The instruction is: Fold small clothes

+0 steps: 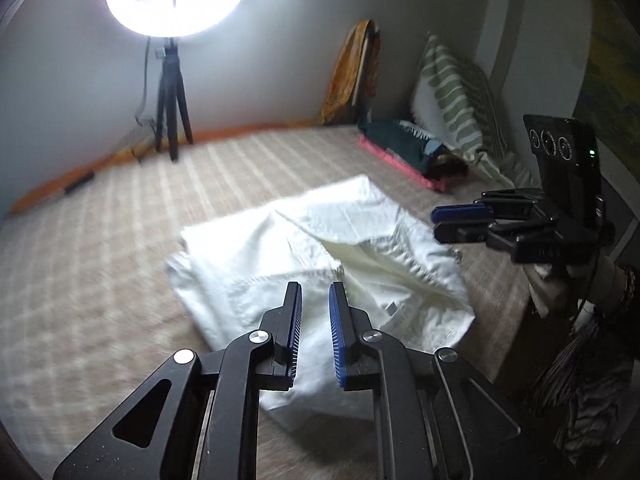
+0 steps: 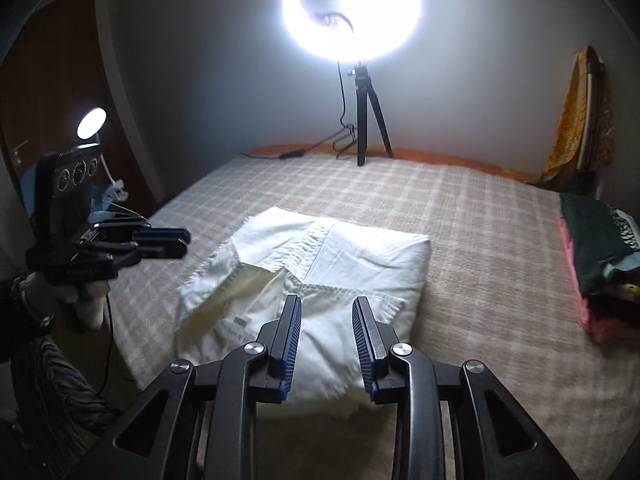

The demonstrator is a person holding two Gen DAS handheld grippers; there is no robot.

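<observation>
White garment (image 1: 320, 264) sits just ahead of both our grippers, partly folded on the checked bedspread (image 1: 120, 240), its layers overlapping and a small label showing near the front edge. Our left gripper (image 1: 315, 300) hangs above the near part of the cloth with its jaws spread a little, nothing between the blue pads. Our right gripper (image 2: 327, 312) also hovers over the garment's near edge, jaws parted somewhat wider and empty. From the left wrist view we see the right gripper out to the right, off the cloth's far right edge; from the right wrist view the left gripper (image 2: 186, 240) shows at the left, beside the bed's edge.

Beyond the garment, a stack of folded clothes (image 2: 600, 272) lies toward the right side of the bed, well apart from the white piece. A striped pillow (image 1: 452, 104) leans on the wall behind that stack. At the far edge stands a ring light (image 2: 352, 8) on a small tripod (image 2: 370, 120).
</observation>
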